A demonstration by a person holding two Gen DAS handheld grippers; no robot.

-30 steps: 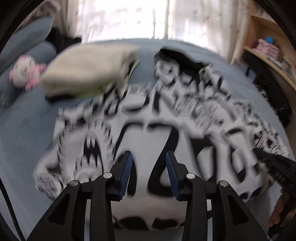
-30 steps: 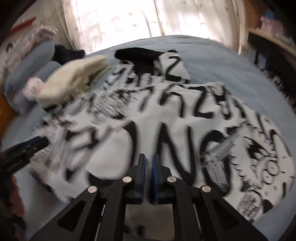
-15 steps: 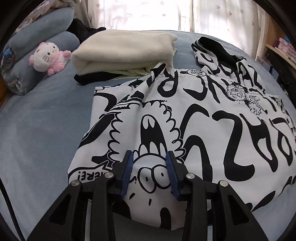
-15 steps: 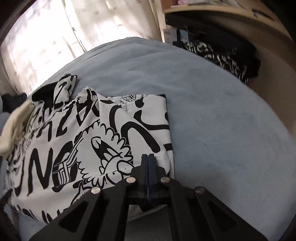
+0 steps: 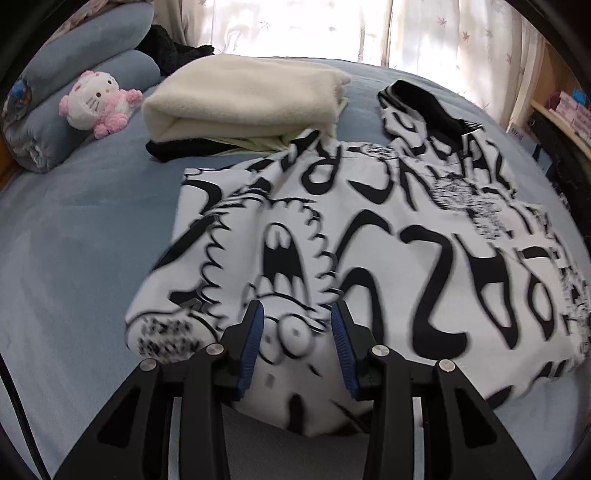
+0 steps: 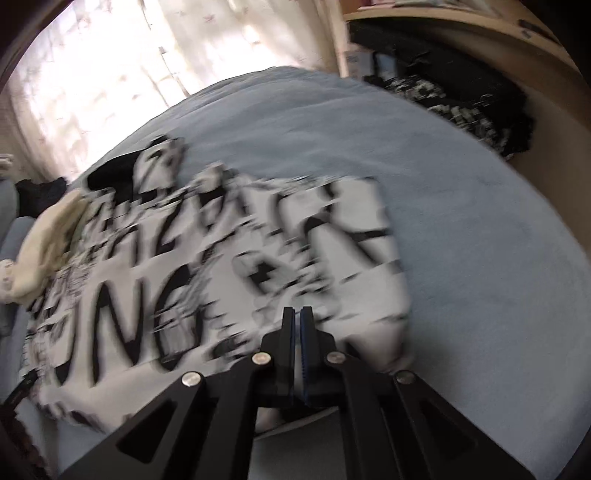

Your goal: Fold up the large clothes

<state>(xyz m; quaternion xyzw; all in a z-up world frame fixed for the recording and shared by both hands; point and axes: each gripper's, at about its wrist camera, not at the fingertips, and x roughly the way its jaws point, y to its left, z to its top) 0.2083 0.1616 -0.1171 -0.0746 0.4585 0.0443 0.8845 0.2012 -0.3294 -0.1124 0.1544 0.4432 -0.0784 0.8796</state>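
Printed garment (image 5: 369, 236), white with heavy black graffiti lettering, lies spread flat on the blue bed cover (image 5: 81, 258); black hood end at the far side toward the curtains (image 5: 295, 26). Motion blur in both views.

Left gripper (image 5: 296, 343) at the garment's near edge, jaws spread wide, the cloth lying between and under the blue pads (image 5: 251, 343); nothing pinched. Right gripper (image 6: 297, 321) over the garment's (image 6: 207, 266) near right part, jaws closed almost pad to pad with a thin slit left; whether any cloth sits in that slit cannot be told.

Edges: garment's left edge fronts open blue cover. Far left corner touches or tucks under a folded cream fleece (image 5: 243, 99), itself on dark clothing. Plush cat toy (image 5: 98, 103) and rolled blue bedding (image 5: 74, 92) beyond, well apart. Right of the garment, a broad stretch of bare cover (image 6: 480, 229); dark clothes pile (image 6: 461, 99) by the wooden shelf (image 6: 461, 22).
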